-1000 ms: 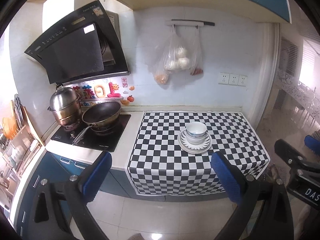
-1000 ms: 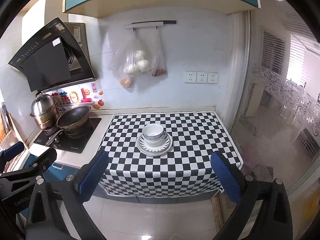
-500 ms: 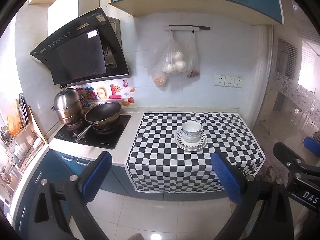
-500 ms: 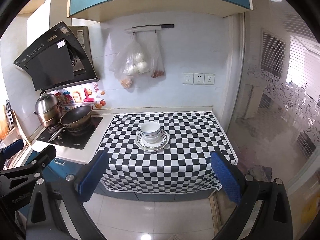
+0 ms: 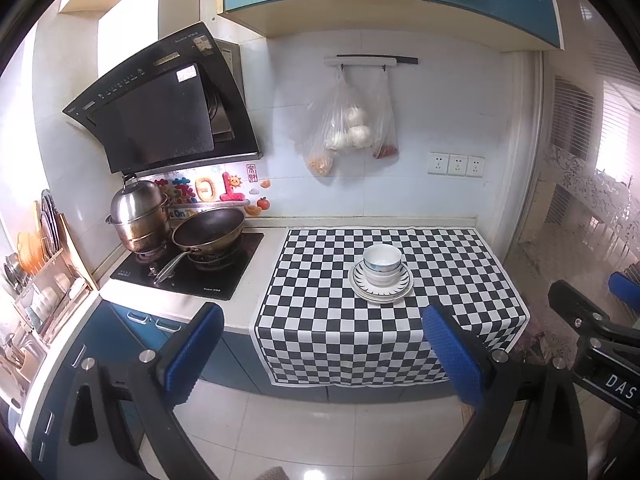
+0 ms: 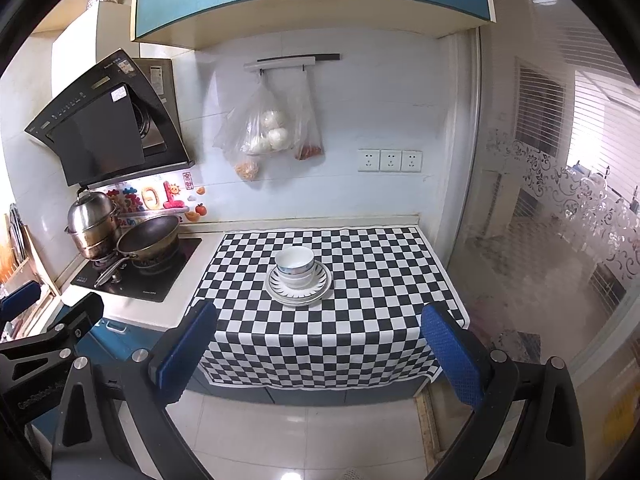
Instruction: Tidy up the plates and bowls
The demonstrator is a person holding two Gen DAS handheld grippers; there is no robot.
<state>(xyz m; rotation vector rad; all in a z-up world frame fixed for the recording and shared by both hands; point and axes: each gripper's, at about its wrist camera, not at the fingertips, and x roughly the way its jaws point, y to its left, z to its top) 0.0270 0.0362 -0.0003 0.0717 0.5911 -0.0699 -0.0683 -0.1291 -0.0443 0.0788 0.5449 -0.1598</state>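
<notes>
Standing upright near the middle of the checkered cloth point(image 5: 332, 320) are the stacked bowls point(image 5: 382, 265), mouths up, nested on a small stack of plates point(image 5: 381, 285) that lies flat; being round, no long axis is shown.

- Counter point(image 5: 192, 304): covered on its right part by the cloth, whose front edge hangs over the blue cabinet fronts.
- Stove point(image 5: 188, 270): set to the left of the cloth, well apart from the stack; a frying pan point(image 5: 208, 230) and a steel pot point(image 5: 138, 216) are carried on it, the pan handle pointing toward the front.
- Plastic bags point(image 5: 346, 128): hung from a wall rail behind the stack.
- Dish rack point(image 5: 44, 280): seen at far left.
- Left gripper point(image 5: 320, 346): held spread wide, nothing between its blue pads, well short of the counter.
- Right gripper point(image 6: 318, 346): likewise spread and empty, held over the floor.
- Nothing is placed between grippers and stack.
</notes>
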